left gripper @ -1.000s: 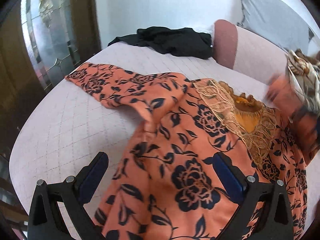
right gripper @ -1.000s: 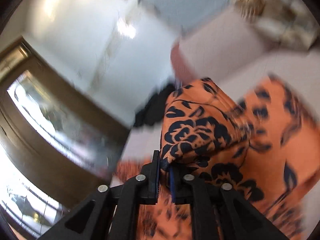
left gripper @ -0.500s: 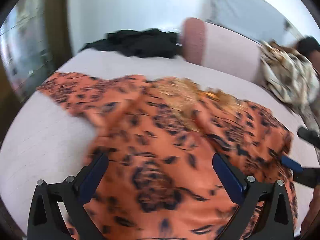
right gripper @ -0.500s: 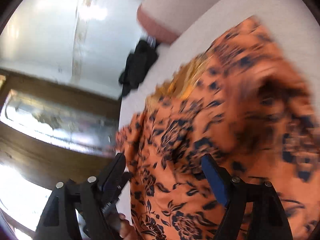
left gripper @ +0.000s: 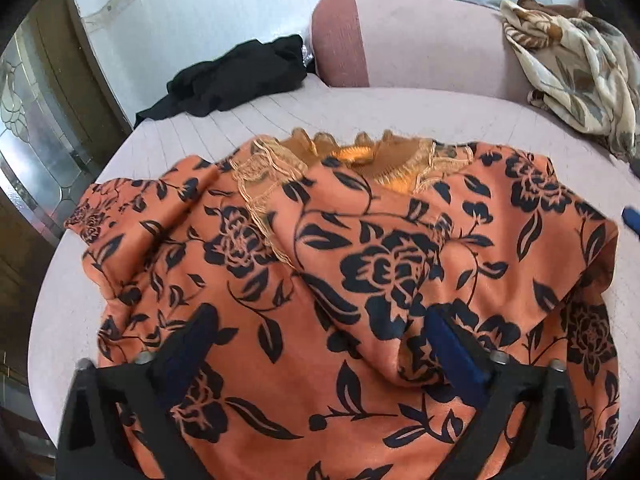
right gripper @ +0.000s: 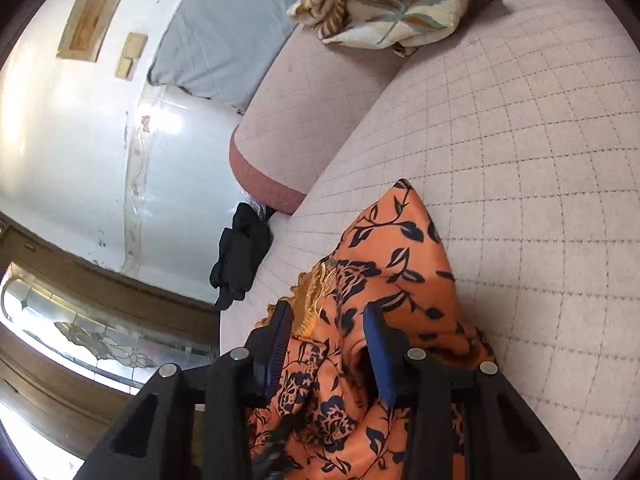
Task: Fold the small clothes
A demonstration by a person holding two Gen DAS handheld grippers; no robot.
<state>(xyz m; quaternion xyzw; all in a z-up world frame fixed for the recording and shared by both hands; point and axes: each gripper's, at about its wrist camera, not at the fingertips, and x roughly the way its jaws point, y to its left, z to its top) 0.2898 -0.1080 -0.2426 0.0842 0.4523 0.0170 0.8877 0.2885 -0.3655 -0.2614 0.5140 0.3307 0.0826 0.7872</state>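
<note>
An orange top with black flowers and a lace neckline lies spread on the pink quilted bed. My left gripper hovers low over the top's middle. Its jaws stand wide and are closing, and the cloth under them is not pinched. In the right wrist view, my right gripper sits at the top's raised right edge. Its jaws are closing with a fold of the orange cloth between the blue pads, and a gap still shows. One blue fingertip of the right gripper pokes in at the edge of the left wrist view.
A black garment lies at the bed's far left corner. A cream leaf-print cloth is heaped on the pink bolster at the back. A grey pillow leans on the wall. A glass-panelled door stands at the left.
The right gripper let go of the sleeve it held up, opened, and now sits half closed at the top's edge. The left gripper slid right over the top and narrowed a little.
</note>
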